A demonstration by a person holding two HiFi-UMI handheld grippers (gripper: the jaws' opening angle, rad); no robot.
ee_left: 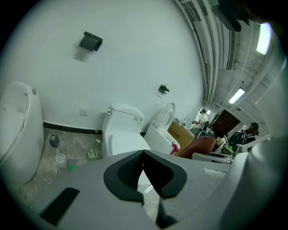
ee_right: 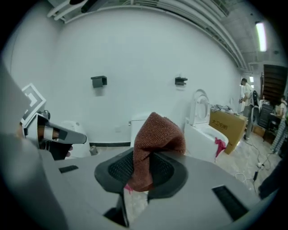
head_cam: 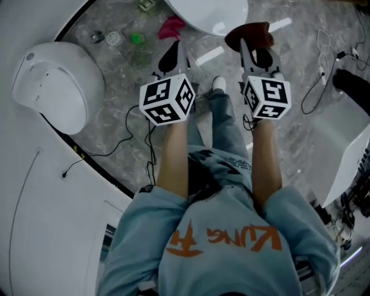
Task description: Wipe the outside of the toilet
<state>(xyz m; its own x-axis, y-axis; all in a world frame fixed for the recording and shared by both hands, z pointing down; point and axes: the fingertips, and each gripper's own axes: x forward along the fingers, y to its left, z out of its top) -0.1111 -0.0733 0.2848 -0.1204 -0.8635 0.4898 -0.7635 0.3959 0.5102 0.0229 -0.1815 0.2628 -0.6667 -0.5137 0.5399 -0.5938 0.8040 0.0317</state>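
A white toilet [head_cam: 211, 14] with its lid down stands ahead of me on the grey marble floor; it shows whole in the left gripper view [ee_left: 122, 132]. My right gripper [head_cam: 254, 47] is shut on a rust-red cloth [ee_right: 155, 139] that sticks up above its jaws, short of the toilet. The cloth [head_cam: 250, 33] hangs just right of the toilet's front. My left gripper [head_cam: 171, 55] is level with it on the left, and in its own view the left gripper [ee_left: 143, 155] is shut with nothing between its pads.
A white urinal-like fixture [head_cam: 55, 87] stands at the left. A second toilet with raised lid [ee_right: 202, 123] has a pink rag [ee_right: 219, 146] on it, with a cardboard box [ee_right: 228, 125] beyond. Small bottles [ee_left: 93, 152] and cables [head_cam: 321, 69] lie on the floor. People stand far right.
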